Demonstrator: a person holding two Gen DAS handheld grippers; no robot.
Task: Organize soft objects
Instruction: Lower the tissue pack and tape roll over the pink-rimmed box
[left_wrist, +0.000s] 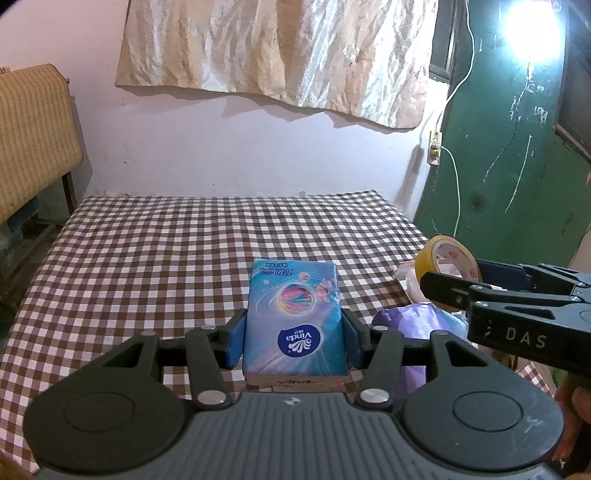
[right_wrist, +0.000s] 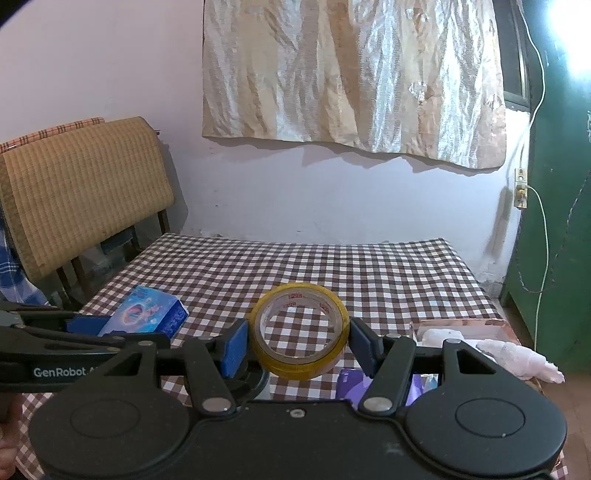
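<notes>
The left gripper (left_wrist: 293, 334) clasps a "Vinda" tissue pack (left_wrist: 294, 317), the right gripper (right_wrist: 298, 341) a yellow tape roll (right_wrist: 300, 330).

Glossy plastic-wrapped tissue pack (left_wrist: 293, 317), shiny tape roll (right_wrist: 300, 334), woven checked tablecloth (left_wrist: 166, 251)

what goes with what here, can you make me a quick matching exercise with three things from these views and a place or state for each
Things:
1. tissue pack
2. tape roll
3. purple bag

Places or states:
a. lying on the checked cloth below the right gripper
b. clamped between the left gripper's blue pads
c. held off the table in the right gripper

Pairs: 1-b, 2-c, 3-a
</notes>
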